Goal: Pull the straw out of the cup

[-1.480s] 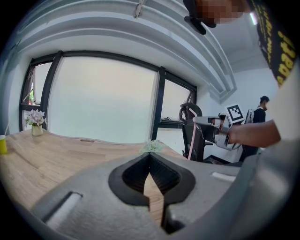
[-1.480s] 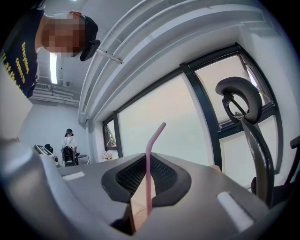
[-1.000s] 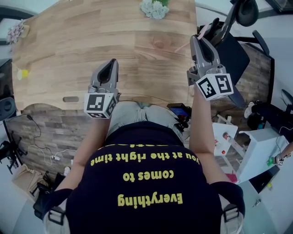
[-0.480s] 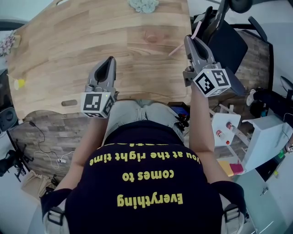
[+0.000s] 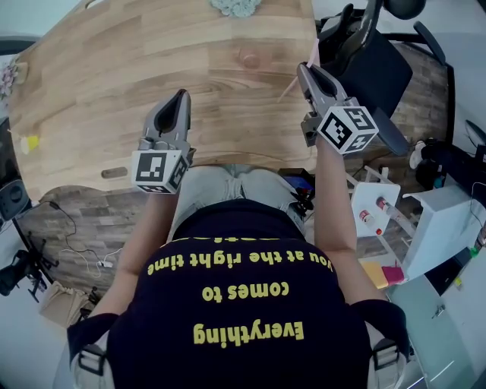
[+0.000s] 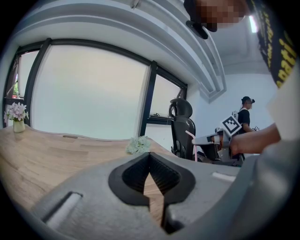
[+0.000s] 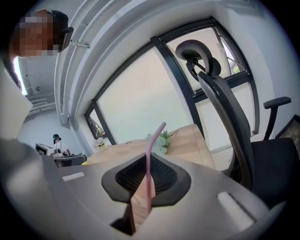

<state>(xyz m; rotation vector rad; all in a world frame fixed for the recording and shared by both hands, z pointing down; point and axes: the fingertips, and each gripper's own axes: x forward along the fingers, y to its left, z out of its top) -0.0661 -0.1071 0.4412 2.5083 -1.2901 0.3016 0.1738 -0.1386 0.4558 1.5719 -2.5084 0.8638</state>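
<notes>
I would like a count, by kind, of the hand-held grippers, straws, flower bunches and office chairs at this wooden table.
hand-held grippers: 2, left and right
straw: 1
flower bunches: 2
office chair: 1
total: 6

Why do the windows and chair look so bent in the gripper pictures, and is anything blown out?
Left gripper view: the wide-angle lens bows the window frame, and the panes glare to blank white. Right gripper view: same bowing on the chair, black corners, yet the pink straw is sharp. Head view: even, soft light on the wooden table.
</notes>
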